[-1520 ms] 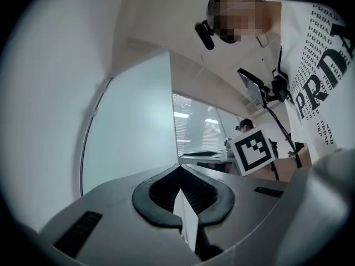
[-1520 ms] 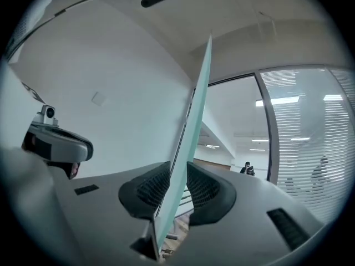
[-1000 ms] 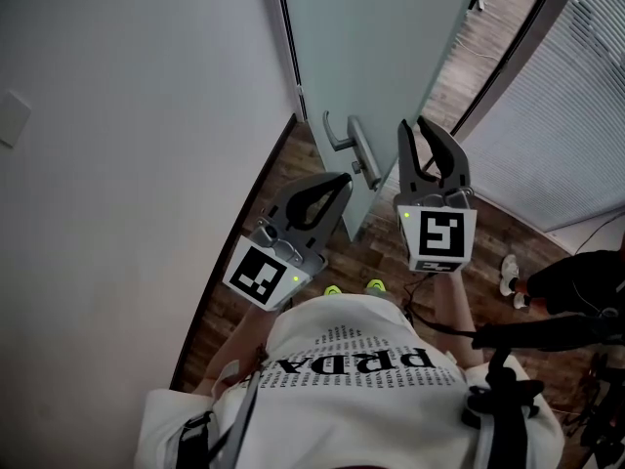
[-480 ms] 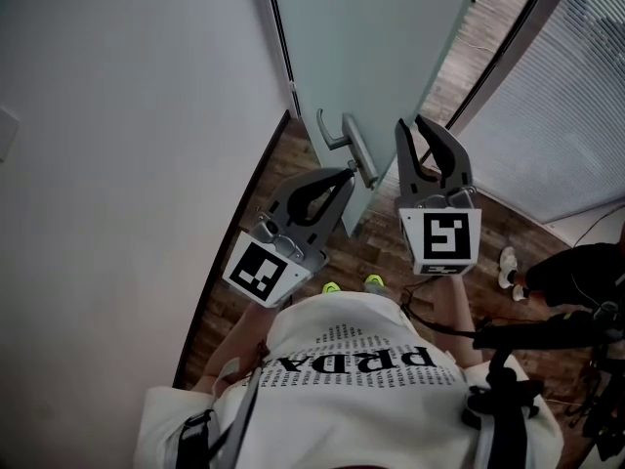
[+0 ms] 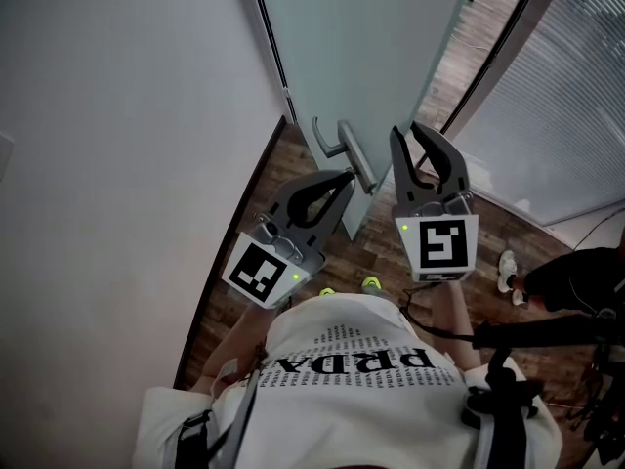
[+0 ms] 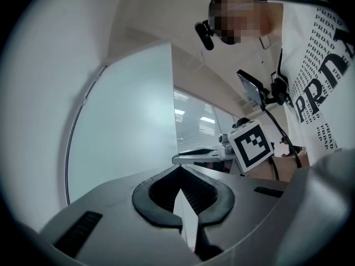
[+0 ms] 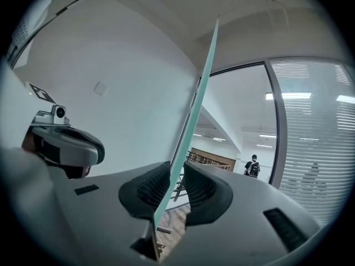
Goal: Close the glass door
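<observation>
One frosted glass door (image 5: 371, 47) stands upright and ajar, its long axis vertical. Its free edge is turned toward the person and its panel angles away from the white wall (image 5: 117, 115). A metal lever handle (image 5: 332, 143) juts from the door face near that edge, on the side toward the wall. In the right gripper view the door shows edge-on as a thin greenish blade (image 7: 194, 126) rising from bottom centre to the ceiling. The left tool (image 5: 344, 177) is held low and tilted up toward the handle, just below it, with its marker cube (image 5: 259, 272) nearest the person. Its two jaws meet tip to tip, closed, leaving only the loop-shaped hollow behind the tips (image 6: 179, 168). The right tool (image 5: 408, 145) is held more upright, just beside the door's free edge on the side away from the wall. Its jaws stand a narrow way apart (image 7: 176, 165), and the door's edge lines up in the gap between them (whether a pad touches the glass cannot be told). Below both tools lies a dark wood-plank floor (image 5: 469, 223), with the person's white printed shirt (image 5: 361, 379) at the bottom of the head view. To the right a glass partition with lowered blinds (image 5: 576, 86) curves away, and past the door a lit corridor shows a distant standing person (image 7: 254, 165).
</observation>
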The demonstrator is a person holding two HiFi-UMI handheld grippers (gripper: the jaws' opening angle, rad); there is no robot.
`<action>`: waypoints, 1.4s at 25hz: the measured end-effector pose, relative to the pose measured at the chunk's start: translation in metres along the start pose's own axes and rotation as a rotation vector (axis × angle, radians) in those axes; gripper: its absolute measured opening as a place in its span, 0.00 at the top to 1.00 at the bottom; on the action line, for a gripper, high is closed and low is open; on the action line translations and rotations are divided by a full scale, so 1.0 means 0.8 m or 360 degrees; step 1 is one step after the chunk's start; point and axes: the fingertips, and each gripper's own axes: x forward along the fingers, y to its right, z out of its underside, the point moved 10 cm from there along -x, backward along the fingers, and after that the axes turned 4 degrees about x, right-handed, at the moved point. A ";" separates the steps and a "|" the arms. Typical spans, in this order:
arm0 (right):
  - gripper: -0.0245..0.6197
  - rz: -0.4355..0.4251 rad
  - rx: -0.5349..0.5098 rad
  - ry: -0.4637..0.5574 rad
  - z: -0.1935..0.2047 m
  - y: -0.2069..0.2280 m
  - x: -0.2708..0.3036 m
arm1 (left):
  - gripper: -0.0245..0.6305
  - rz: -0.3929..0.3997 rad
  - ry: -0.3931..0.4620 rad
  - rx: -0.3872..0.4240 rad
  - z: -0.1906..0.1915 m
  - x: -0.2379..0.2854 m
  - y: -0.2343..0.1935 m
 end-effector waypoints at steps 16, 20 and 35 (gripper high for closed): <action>0.87 -0.0073 0.0003 0.0099 -0.011 -0.017 -0.004 | 0.97 -0.0065 -0.0034 0.0169 -0.026 -0.007 -0.005; 0.87 -0.0164 0.0078 0.0176 -0.007 -0.018 -0.002 | 0.97 -0.0171 -0.0091 0.0246 -0.037 -0.013 0.008; 0.87 -0.0027 0.0172 0.0167 0.014 0.010 -0.003 | 0.97 -0.0098 -0.0094 0.0273 -0.044 0.000 0.007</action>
